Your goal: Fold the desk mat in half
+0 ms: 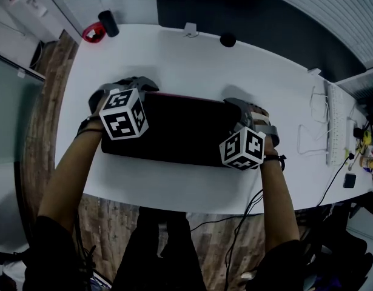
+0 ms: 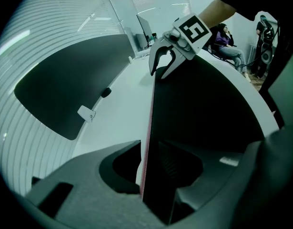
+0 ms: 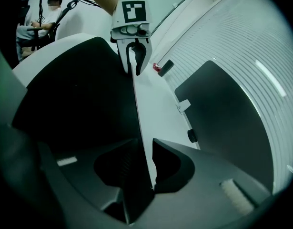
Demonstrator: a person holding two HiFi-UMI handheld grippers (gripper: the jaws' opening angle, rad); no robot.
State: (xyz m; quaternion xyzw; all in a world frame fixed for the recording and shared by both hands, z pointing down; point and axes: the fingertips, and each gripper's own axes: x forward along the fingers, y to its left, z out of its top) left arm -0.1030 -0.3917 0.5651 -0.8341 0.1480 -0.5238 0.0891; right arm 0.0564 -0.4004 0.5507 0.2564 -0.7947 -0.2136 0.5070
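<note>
The black desk mat is lying folded on the smooth white table, a long flat shape with a thin red edge. The left gripper and right gripper are sitting a little spread around its far edge, not pinching it.

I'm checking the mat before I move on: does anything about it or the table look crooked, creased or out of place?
Nothing stands out. The desk mat lies flat and smooth on the table; its far edge, a thin red line, runs straight from the left gripper to the right gripper, both open around it.

Black desk mat, white table
</note>
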